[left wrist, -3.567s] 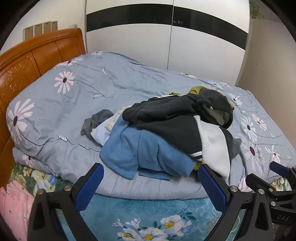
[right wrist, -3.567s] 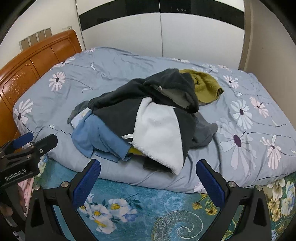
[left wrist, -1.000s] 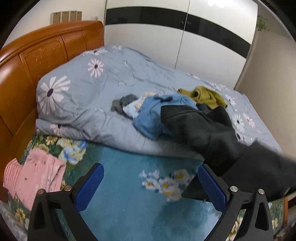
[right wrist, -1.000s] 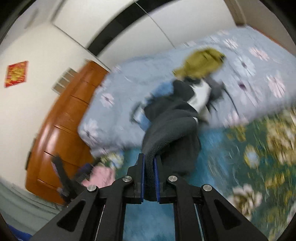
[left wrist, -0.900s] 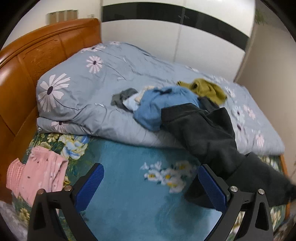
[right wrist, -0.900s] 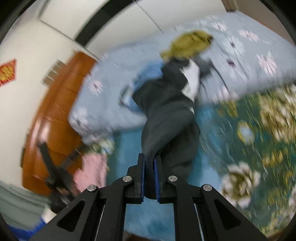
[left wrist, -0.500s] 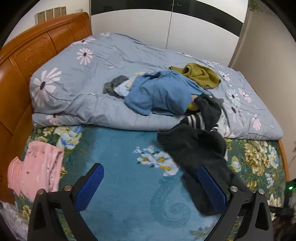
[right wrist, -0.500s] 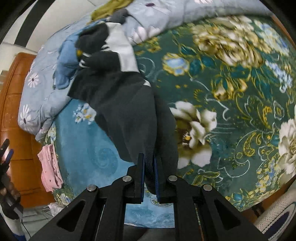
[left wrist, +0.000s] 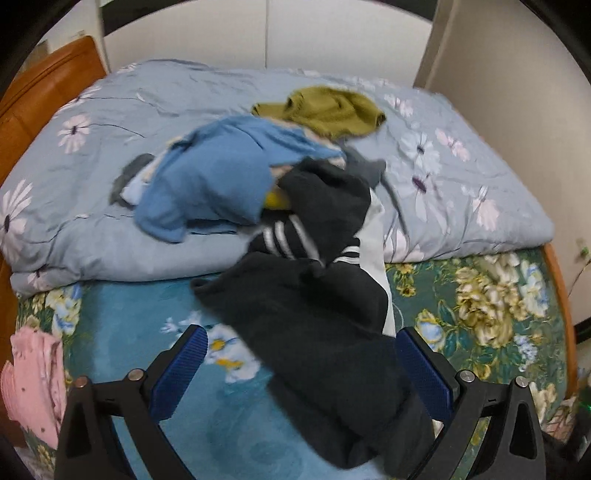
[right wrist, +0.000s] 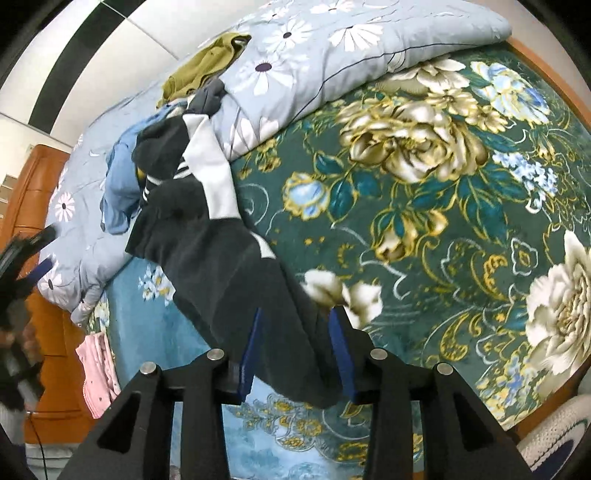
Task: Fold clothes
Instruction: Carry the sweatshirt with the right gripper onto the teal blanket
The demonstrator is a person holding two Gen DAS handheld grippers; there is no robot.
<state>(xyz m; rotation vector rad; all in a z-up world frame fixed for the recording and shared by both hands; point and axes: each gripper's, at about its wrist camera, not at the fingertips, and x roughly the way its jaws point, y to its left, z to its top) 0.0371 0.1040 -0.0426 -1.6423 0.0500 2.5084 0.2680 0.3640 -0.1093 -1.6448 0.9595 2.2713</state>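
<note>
The bed [left wrist: 480, 314] fills both views, with a floral sheet [right wrist: 424, 166] in dark green and blue that covers the near part. On the far part lies a folded grey-blue quilt [left wrist: 461, 184] with white flowers, and behind it stand a white wardrobe [left wrist: 266, 33] and, at the left, a brown wooden headboard [left wrist: 44, 88]. The dark sweater [left wrist: 314, 306], black with white stripes and a white panel, is stretched from the edge of the quilt down over the sheet toward both cameras. A pile of other clothes is on the quilt: a blue shirt [left wrist: 214, 181] just beside the upper end of the sweater, an olive-green garment [left wrist: 332, 107] behind it, and a small grey piece [left wrist: 129, 173] at the left of the shirt. A pink garment [left wrist: 33, 376] lies at the left edge of the bed. The left gripper [left wrist: 299, 373] is wide apart and grasps nothing; the sweater passes under it and close to its right finger. The right gripper [right wrist: 295, 354] is parted a little, and the lower end of the sweater lies loose between its blue pads [right wrist: 251, 354].
</note>
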